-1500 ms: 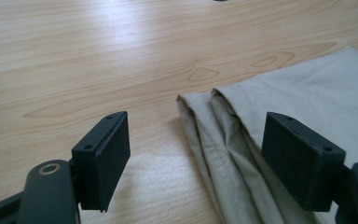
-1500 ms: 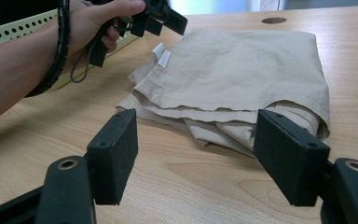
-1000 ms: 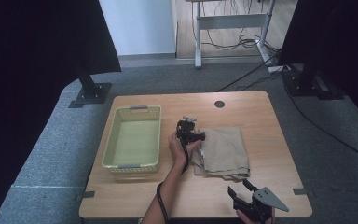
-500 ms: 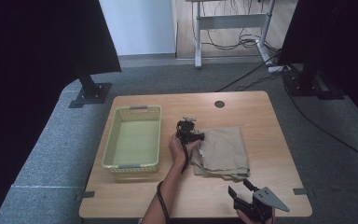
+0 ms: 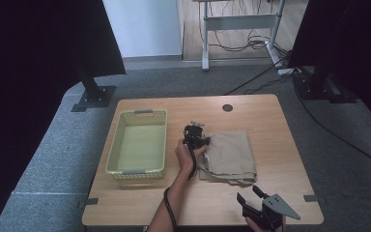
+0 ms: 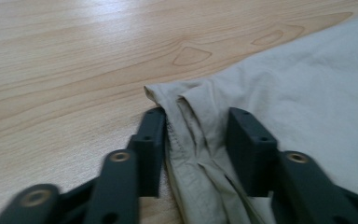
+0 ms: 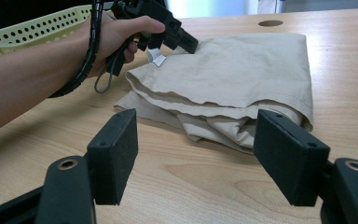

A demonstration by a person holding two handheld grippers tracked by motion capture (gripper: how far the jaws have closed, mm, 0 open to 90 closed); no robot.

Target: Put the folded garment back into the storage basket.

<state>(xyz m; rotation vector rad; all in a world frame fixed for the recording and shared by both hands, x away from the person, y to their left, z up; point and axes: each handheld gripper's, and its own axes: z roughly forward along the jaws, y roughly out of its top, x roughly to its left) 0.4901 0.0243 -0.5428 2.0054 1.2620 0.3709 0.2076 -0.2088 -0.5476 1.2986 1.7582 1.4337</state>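
cloth (image 5: 229,157): long axis toward far edge | left claw (image 6: 196,140): just narrowing, pinching cloth corner

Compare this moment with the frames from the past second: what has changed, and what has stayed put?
The left tool has just been closing its jaws around a bunched corner of the folded beige cloth; whether the pads already press on it is unclear. Both hands, the right tool with its jaws open, the cloth and the yellow basket lie as before.
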